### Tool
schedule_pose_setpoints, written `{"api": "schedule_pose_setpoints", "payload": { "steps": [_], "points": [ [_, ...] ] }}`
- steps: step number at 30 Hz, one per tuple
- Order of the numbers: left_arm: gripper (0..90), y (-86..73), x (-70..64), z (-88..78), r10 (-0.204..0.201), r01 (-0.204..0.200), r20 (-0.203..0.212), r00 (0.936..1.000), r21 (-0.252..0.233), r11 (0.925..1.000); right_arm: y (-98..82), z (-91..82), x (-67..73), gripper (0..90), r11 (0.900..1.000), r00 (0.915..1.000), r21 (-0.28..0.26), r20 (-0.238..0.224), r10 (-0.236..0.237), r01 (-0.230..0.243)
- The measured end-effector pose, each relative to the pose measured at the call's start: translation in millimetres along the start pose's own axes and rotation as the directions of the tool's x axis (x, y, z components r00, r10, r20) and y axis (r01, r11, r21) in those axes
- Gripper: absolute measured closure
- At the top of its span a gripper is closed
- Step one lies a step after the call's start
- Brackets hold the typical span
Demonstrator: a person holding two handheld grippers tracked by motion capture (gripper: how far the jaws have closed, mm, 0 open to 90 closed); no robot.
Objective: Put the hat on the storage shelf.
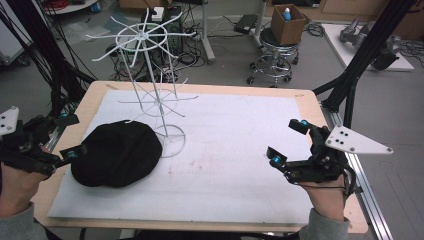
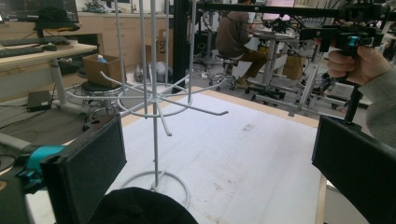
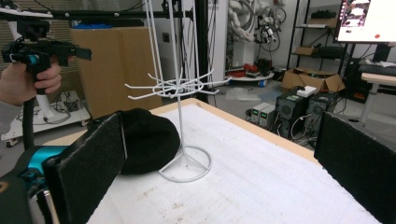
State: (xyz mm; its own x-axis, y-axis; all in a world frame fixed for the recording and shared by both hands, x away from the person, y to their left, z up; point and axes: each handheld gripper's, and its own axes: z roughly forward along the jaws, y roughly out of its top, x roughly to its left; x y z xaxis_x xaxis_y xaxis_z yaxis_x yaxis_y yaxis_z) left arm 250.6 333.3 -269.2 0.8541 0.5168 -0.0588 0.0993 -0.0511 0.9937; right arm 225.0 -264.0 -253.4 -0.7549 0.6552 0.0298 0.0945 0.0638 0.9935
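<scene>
Both my hands sit at the near table edge: left gripper (image 1: pixel 70 136) and right gripper (image 1: pixel 288 141), jaws spread, nothing between them. Black fabric cap (image 1: pixel 116 153) lies left on the white foam sheet (image 1: pixel 235 150), touching the wire rack's (image 1: pixel 155 95) ring base. Lab clutter beyond; cap's near edge cut off in the left gripper view.

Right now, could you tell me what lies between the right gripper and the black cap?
In the high view, only bare white mat lies between the right gripper and the black cap; the white wire rack stands just behind that line.
</scene>
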Motion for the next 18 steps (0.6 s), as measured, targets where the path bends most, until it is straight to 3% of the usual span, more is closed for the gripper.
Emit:
{"api": "schedule_pose_setpoints", "payload": {
  "steps": [5,6,10,18],
  "points": [
    [3.0,-1.3,1.4,0.8,-0.006,0.006,-0.006,1.0000,0.005,1.0000,-0.3,6.5,1.8,1.2,1.000,0.9999,0.010,-0.010,-0.006,0.006],
    [3.0,-2.1,2.7,1.2,-0.012,0.012,-0.025,0.9996,0.009,0.9999,-0.5,6.8,1.8,1.2,1.000,0.9999,0.015,-0.011,-0.008,0.009],
    [3.0,-5.5,6.5,3.5,-0.028,0.028,-0.022,0.9994,0.025,0.9993,-0.5,4.5,1.0,1.2,1.000,1.0000,0.011,-0.007,0.000,0.000],
    [3.0,-17.3,18.1,11.1,-0.029,0.031,-0.055,0.9981,0.044,0.9985,-1.1,-0.5,-1.2,1.2,1.000,1.0000,0.007,0.001,0.007,-0.007]
  ]
}}
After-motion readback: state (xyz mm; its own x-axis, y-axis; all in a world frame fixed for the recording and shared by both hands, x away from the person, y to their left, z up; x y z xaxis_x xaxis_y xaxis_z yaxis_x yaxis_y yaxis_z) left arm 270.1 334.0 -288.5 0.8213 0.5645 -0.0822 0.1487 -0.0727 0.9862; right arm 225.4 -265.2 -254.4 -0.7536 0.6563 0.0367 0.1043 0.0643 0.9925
